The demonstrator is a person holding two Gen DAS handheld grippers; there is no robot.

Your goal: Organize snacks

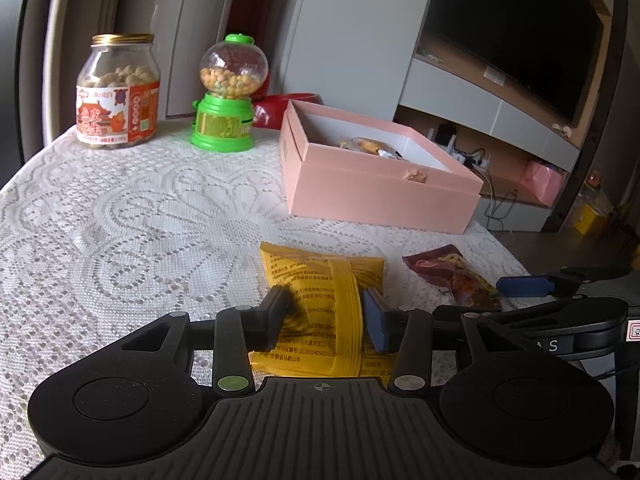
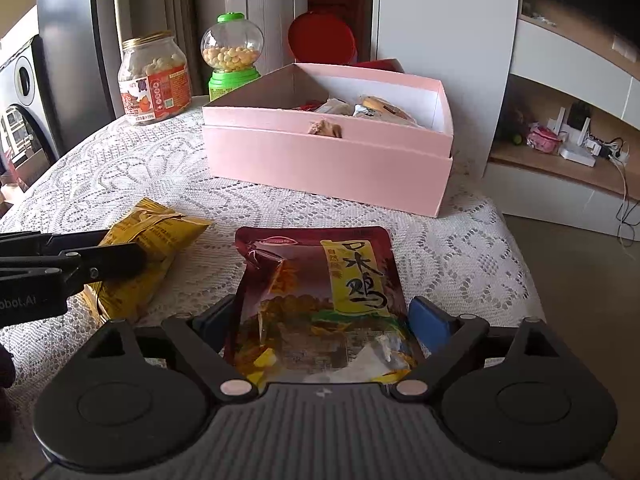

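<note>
A yellow snack packet point(image 1: 320, 304) lies on the lace tablecloth between the fingers of my left gripper point(image 1: 326, 318); the jaws close on its sides. It also shows in the right wrist view point(image 2: 148, 252). A dark red snack pouch point(image 2: 320, 296) with a yellow label lies between the fingers of my right gripper point(image 2: 320, 324), which stand wide at its edges. The pouch also shows in the left wrist view point(image 1: 456, 280). An open pink box point(image 1: 380, 192) point(image 2: 328, 160) with several snacks inside stands behind both.
A glass jar of peanuts point(image 1: 118, 92) point(image 2: 154, 80) and a green candy dispenser point(image 1: 228, 96) point(image 2: 232, 56) stand at the table's far side. A red container point(image 2: 322, 40) is behind the box. The table edge point(image 2: 520, 280) drops off to the right.
</note>
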